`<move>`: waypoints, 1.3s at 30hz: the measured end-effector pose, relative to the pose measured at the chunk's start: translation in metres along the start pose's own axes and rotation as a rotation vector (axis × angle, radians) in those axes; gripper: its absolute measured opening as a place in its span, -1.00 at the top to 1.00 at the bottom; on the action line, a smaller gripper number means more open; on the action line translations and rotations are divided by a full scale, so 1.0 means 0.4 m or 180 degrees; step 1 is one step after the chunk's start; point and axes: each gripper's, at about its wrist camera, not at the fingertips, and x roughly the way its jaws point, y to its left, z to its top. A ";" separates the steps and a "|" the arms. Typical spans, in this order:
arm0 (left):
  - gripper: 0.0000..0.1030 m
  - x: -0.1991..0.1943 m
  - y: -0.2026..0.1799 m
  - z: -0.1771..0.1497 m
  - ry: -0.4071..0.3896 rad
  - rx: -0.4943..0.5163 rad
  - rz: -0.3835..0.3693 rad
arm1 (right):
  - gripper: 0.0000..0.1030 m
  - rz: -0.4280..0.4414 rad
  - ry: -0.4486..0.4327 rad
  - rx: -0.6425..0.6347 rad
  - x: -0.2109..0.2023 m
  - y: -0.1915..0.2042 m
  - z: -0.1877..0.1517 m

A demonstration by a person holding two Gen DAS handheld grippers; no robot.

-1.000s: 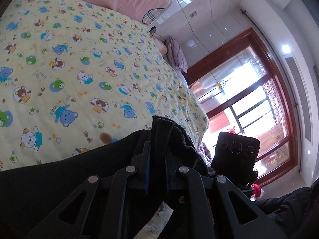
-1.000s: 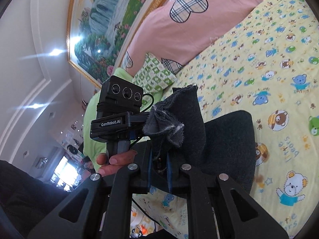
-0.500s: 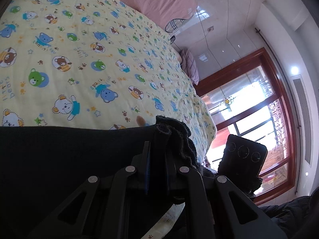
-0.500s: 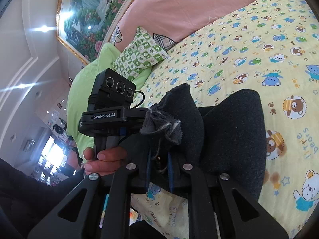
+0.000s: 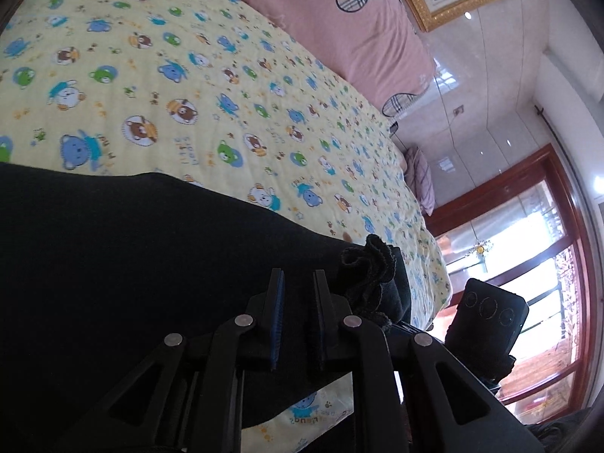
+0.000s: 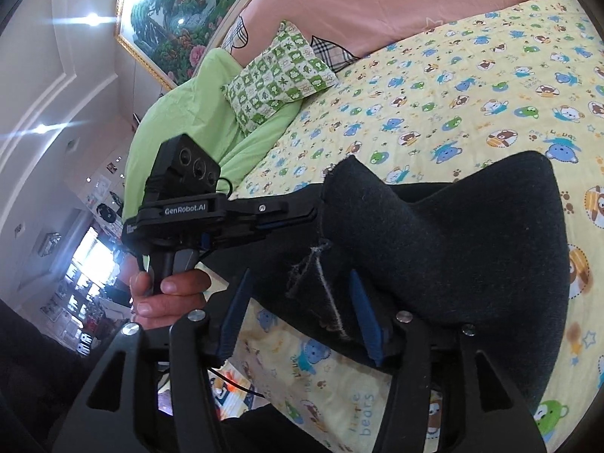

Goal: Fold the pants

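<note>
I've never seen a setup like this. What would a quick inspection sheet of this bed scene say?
Surface: bear-print quilt covering the bed.
Job's things: dark pants lying on the quilt, one frayed edge raised.
Clutter: green checked pillow, green blanket, pink bedding.
Grippers: left gripper jaws narrow, apparently pinching the pants' edge; right gripper jaws wide, fabric loose between them.
Cables: thin black cable looping on the left gripper.
Surroundings: framed painting, wood-framed window.
</note>
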 end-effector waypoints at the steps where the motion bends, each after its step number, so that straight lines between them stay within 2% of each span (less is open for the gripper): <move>1: 0.71 -0.012 0.007 -0.006 -0.0030 -0.0031 0.0040 | -0.08 0.0012 0.0005 0.0008 0.002 0.004 0.002; 7: 0.54 -0.089 0.042 -0.043 -0.0209 -0.0175 0.0208 | -0.08 0.0137 0.0079 -0.0087 0.019 0.046 0.017; 11: 0.16 -0.153 0.075 -0.067 -0.0402 -0.0328 0.0272 | -0.09 0.0202 0.0096 -0.0185 0.032 0.075 0.037; 20: 0.15 -0.284 0.140 -0.121 -0.0745 -0.0648 0.0480 | -0.14 0.0284 0.0175 -0.0373 0.100 0.121 0.090; 24: -0.09 -0.343 0.154 -0.151 -0.0916 -0.0700 0.0620 | -0.14 0.0291 0.0245 -0.0471 0.146 0.152 0.115; 29: -0.09 -0.420 0.166 -0.185 -0.1102 -0.0767 0.0816 | -0.14 0.0356 0.0376 -0.0592 0.209 0.195 0.139; 32: -0.24 -0.473 0.177 -0.207 -0.1296 -0.0817 0.0991 | -0.15 0.0359 0.0465 -0.0642 0.251 0.218 0.149; 34: -0.26 -0.503 0.190 -0.220 -0.1415 -0.0873 0.1086 | -0.15 0.0373 0.0520 -0.0651 0.279 0.226 0.154; 39: -0.30 -0.553 0.231 -0.247 -0.1585 -0.1084 0.1196 | -0.15 0.0358 0.0661 -0.0647 0.346 0.243 0.163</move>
